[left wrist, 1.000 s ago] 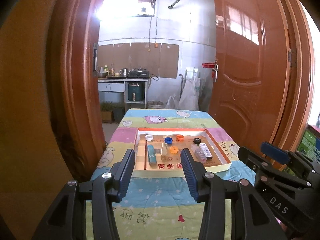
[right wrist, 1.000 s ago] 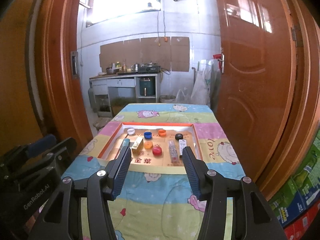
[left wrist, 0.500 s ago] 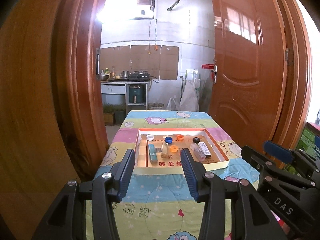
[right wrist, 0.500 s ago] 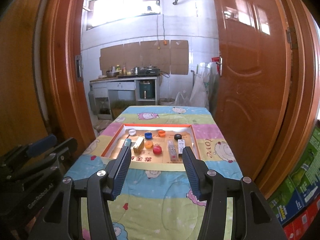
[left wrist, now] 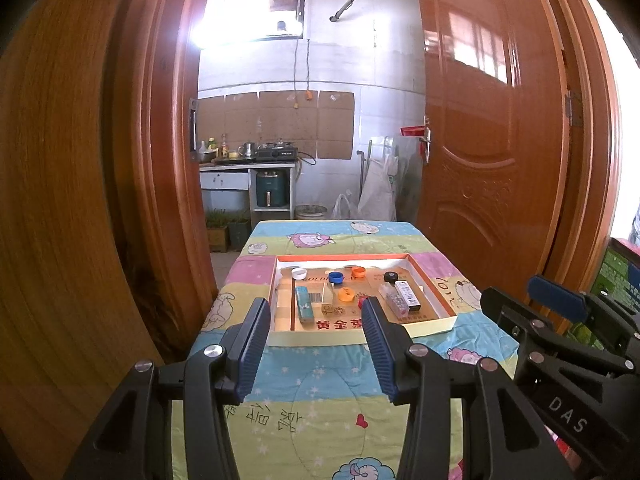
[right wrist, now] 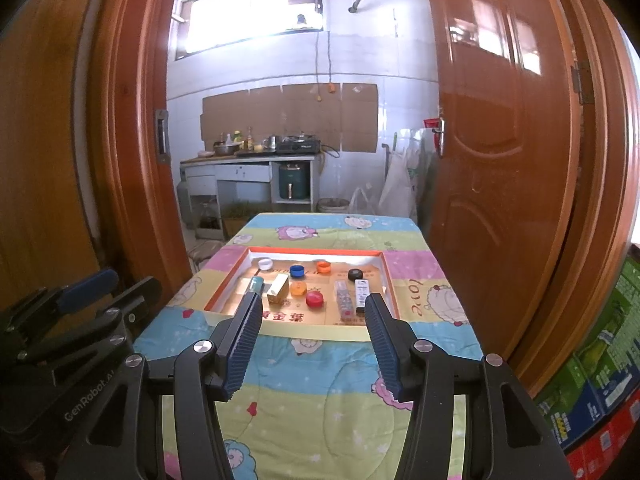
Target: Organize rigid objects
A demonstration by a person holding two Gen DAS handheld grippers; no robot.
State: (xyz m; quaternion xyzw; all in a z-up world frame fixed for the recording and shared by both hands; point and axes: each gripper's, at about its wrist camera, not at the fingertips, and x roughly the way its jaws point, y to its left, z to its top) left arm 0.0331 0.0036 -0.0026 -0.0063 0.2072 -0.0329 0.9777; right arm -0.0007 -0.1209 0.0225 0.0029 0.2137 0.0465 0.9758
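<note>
1. Big picture: a table under a pastel cartoon-print quilt [right wrist: 320, 380], with a shallow cardboard tray with orange rim [right wrist: 390, 280] toward its far half.
2. Both tools hang short of the tray, well apart from it. Left gripper [left wrist: 316, 344] and right gripper [right wrist: 312, 344] are both spread apart, nothing between them.
3. In the tray: a yellow box [right wrist: 278, 288] left of centre, then plastic bottle caps, e.g. the red cap [right wrist: 314, 299].
4. I'd come in low over the near rim and take one piece at a time, squarely.

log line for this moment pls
phase: approach | left tool: open, empty | right tool: open, empty | tray: caps, small boxes inside, untouched
</note>
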